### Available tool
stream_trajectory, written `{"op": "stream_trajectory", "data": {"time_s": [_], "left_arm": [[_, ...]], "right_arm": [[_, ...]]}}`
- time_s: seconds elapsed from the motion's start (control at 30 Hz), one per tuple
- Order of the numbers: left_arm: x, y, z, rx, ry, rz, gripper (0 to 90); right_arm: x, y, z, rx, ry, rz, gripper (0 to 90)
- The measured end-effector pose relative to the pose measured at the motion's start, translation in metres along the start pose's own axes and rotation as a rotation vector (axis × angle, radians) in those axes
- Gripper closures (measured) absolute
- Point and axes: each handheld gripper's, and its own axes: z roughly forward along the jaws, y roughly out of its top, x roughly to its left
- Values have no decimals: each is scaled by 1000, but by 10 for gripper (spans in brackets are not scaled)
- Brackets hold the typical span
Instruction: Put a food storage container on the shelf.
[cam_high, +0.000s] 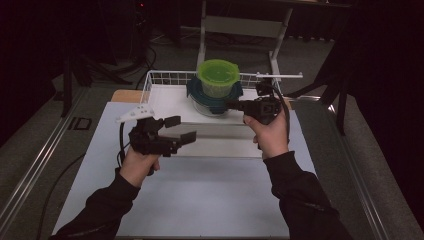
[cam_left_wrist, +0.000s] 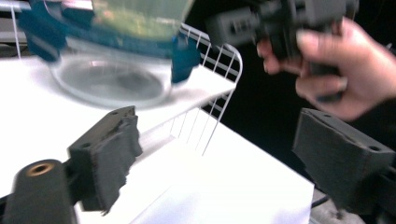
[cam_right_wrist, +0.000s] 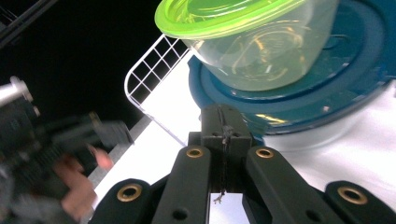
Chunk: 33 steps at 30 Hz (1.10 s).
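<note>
Black sleeves and two hands enter from the bottom of the high view, each holding a black two-jaw gripper over a white table (cam_high: 200, 200).

Item one: left gripper (cam_high: 176, 129), held low at the left, grey three-cornered plate on top, cable trailing. Jaws stand wide apart with nothing between them; in its own view the two dark pads (cam_left_wrist: 114, 149) frame bare white surface.

Item two: right gripper (cam_high: 235, 105), held level and pointing toward the stacked containers. Jaws pressed fully together with nothing between them (in its own view the tips (cam_right_wrist: 224, 128) meet in a single seam), ending just beside the blue lid's rim; contact cannot be told.

Item three: clear bowl (cam_left_wrist: 112, 81), round, transparent, closed by a dark blue lid (cam_right_wrist: 336, 79) with side clips. It sits on the white floor of a white wire basket (cam_high: 165, 77) at the far middle of the table.

Item four: small container (cam_right_wrist: 261, 51), translucent, tapering downward, with a bright green lid (cam_high: 217, 70). It stands upright on the blue lid, roughly centred.
</note>
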Motion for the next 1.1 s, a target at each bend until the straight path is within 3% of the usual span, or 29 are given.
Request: {"op": "stream_trajectory", "data": {"time_s": [0.03,0.07,0.1,0.27,0.33,0.73,0.93,1.03,1.1], "left_arm": [[0,0,0,0,0,0,68],[-3,-10,1,4,19,13,21],[-5,-13,1,7,31,19,16],[-8,-22,1,-5,41,22,15],[-11,-27,1,-8,48,41,15],[-16,-34,3,24,36,73,15],[-17,-37,2,21,29,72,15],[-18,-37,3,23,33,79,15],[-19,-36,3,23,30,81,15]], "right_arm": [[0,0,2,-3,-4,-1,900],[1,1,5,-1,-7,-3,900],[1,1,7,-3,-3,3,900],[-1,5,12,-11,-11,8,900],[-4,7,15,-10,-16,15,899],[-6,16,25,-12,-28,22,899],[-13,16,23,-36,-63,52,899],[-14,15,21,-42,-52,60,899],[-12,14,19,-41,-46,39,898]]}}
